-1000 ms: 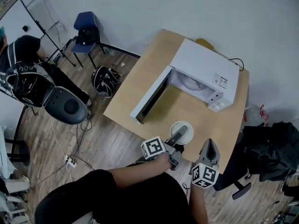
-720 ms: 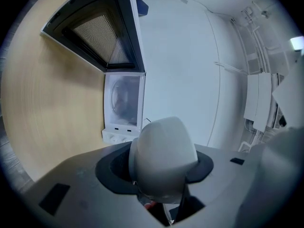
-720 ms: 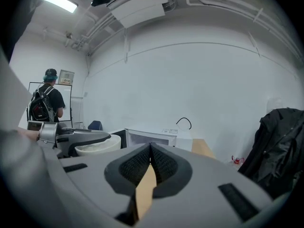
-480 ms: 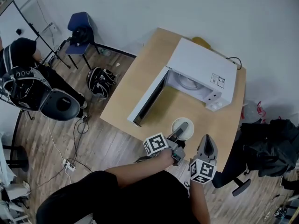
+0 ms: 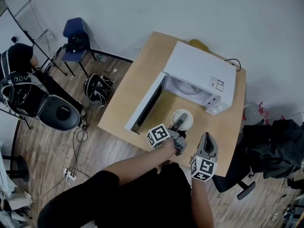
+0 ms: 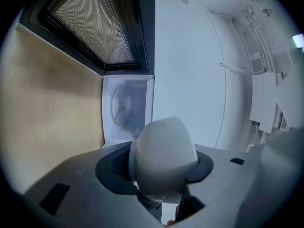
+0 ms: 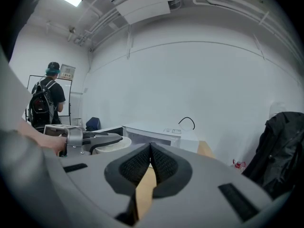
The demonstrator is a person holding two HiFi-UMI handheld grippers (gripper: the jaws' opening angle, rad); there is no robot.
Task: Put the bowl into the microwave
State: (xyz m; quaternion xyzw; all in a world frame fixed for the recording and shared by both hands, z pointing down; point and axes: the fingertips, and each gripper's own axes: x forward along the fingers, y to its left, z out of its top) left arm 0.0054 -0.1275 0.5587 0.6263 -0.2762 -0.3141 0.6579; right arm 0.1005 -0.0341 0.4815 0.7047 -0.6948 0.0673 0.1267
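Observation:
A white bowl [image 5: 176, 116] hangs just above the wooden table [image 5: 142, 75], in front of the open white microwave [image 5: 199, 70]. My left gripper [image 5: 182, 122] is shut on the bowl's rim. In the left gripper view the bowl [image 6: 164, 151] fills the space between the jaws, with the microwave cavity [image 6: 124, 109] straight ahead and its door [image 6: 102, 27] swung open to the left. My right gripper [image 5: 207, 141] is shut and empty, a little to the right of the bowl, near the table's front edge.
The microwave's turntable [image 5: 183, 86] shows inside the cavity. A black cable [image 7: 187, 121] runs behind the microwave. A dark jacket on a chair [image 5: 273, 146] stands right of the table. On the left a person with a backpack [image 5: 19, 77] stands by a blue chair [image 5: 75, 37].
My left gripper has carried the bowl forward, closer to the microwave's opening. The right gripper has followed alongside, still shut.

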